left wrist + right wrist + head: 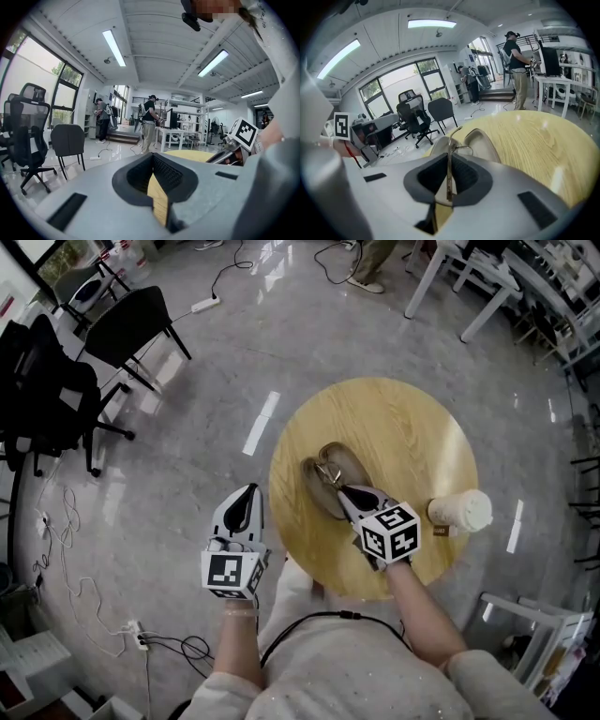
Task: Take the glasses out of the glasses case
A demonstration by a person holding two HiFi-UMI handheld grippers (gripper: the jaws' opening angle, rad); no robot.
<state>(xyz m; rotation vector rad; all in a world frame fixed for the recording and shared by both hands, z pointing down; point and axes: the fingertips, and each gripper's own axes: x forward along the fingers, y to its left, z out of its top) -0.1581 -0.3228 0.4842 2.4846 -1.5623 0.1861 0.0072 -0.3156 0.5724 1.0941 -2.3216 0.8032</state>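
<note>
Right gripper (343,493) is pinching the glasses (449,154) over the open case (354,465) mid-frame. Looks like they're barely out, not set down yet. Left gripper (246,507), lower left, is closed on nothing.

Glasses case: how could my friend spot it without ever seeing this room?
Find the round wooden table. Near its middle lies the glasses case, open like a clamshell. Unlike the cream cup at the edge, it is greyish-brown, just beyond the right tongs pinching the glasses.
</note>
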